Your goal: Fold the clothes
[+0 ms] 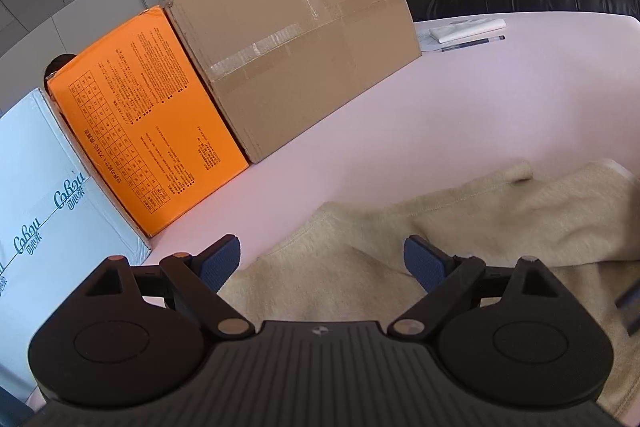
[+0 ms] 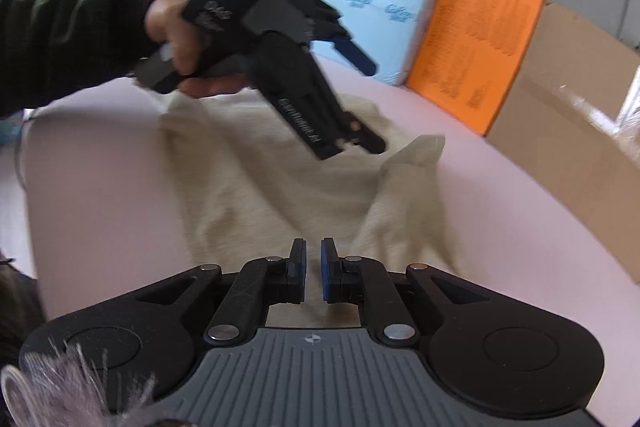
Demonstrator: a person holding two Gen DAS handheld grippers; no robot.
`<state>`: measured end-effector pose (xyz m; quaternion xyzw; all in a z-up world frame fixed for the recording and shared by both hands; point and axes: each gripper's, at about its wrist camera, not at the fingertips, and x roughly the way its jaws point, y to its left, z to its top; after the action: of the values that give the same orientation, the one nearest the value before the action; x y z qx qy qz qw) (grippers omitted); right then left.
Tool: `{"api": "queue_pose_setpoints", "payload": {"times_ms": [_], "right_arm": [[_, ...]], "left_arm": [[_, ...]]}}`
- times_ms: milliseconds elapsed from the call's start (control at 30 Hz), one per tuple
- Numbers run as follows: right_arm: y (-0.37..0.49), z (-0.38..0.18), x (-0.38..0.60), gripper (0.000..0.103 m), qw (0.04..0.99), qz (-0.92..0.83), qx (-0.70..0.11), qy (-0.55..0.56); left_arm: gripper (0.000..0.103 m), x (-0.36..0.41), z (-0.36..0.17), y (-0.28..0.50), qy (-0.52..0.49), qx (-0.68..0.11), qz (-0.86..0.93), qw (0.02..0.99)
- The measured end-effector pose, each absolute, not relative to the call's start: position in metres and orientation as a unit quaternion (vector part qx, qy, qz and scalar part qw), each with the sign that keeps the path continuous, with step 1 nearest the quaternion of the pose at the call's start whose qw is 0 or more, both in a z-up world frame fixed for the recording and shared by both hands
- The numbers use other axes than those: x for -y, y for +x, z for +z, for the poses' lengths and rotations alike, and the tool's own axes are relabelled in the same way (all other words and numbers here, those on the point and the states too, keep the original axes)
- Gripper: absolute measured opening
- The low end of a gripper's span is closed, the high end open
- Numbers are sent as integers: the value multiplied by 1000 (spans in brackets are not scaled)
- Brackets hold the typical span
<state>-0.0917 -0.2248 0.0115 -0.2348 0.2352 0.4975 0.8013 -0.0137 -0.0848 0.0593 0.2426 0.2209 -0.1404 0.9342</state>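
With the crumpled beige knit garment (image 2: 280, 187) lying loose on the pale pink table (image 2: 500, 207), the left gripper (image 1: 322, 261) hovers over it spread wide and empty, the right gripper (image 2: 313, 259) nearly shut on nothing, so a grab now risks bunching several layers into a crooked fold.

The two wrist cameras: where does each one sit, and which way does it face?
Left wrist: on the open left gripper, facing the beige knit garment, orange box and brown carton.
Right wrist: on the shut right gripper, facing the garment; the person's left hand shows.
Shared: garment, boxes, pink table.
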Motion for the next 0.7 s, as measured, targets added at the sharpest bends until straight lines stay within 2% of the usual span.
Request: {"api": "queue_pose_setpoints", "payload": {"times_ms": [100,167,233,367,567,600,633,700], "right_arm": [[-101,16,233,9,792,525,-242,-195],[-89,31,249,11,825,496,-222,-157],[-66,41,271,28,865,440,-209,-118],[2,35,290,28,894,356,-247,-112],[48,1,279,30,870,363,-311,-121],[47,-1,277,26,865,377,-312,-108],[44,-3,274,6,860,390,-311,-104],[31,-1,264,5,859,390,-297,-145]], "left_arm": [[89,70,63,-21,233,-219,-132,938],[90,65,63,-24,231,-220,-129,939],[92,67,60,-22,231,-224,-129,938],[93,80,49,-20,234,-234,-138,933],[93,90,32,-22,257,-244,-143,924],[93,89,31,-24,262,-241,-141,924],[93,85,32,-26,264,-239,-136,925],[93,78,33,-28,268,-234,-126,926]]}}
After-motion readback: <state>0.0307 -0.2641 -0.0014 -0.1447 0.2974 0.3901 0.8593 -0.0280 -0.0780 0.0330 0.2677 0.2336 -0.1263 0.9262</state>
